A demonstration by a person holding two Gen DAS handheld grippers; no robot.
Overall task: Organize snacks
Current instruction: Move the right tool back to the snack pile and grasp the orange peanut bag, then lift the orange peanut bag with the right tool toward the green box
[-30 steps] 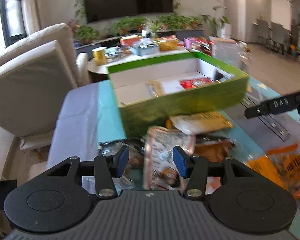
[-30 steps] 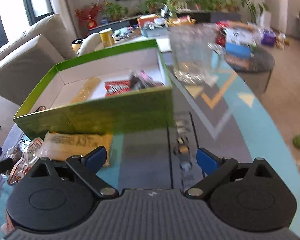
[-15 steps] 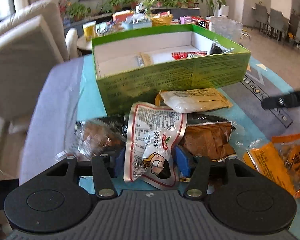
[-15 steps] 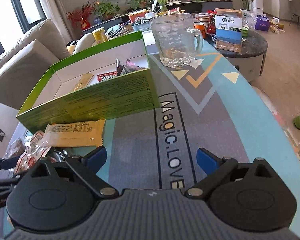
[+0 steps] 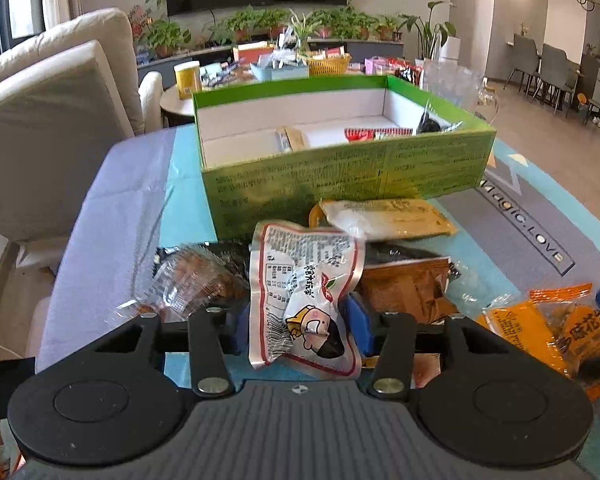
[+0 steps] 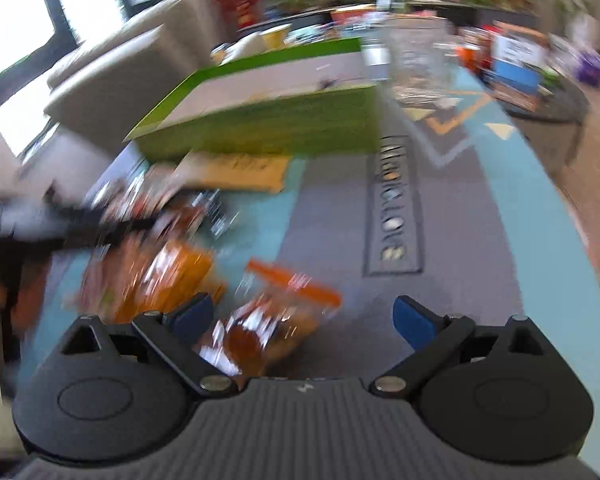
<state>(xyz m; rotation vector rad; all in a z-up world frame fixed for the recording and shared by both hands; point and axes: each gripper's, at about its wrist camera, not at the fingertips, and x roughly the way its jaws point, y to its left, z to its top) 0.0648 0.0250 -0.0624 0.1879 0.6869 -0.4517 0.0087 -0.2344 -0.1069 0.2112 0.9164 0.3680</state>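
Snack packet (image 5: 304,300) stands between the closing left tongs (image 5: 300,326).

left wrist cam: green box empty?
No. The green box already holds a few snack packets on its white floor.

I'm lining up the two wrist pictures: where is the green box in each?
Left wrist: the green box sits centre, upper half, open side up, behind the snack pile.
Right wrist: blurred, the same box sits upper left of centre.
Shared landmark: the lettering on the mat, to the box's right in both.
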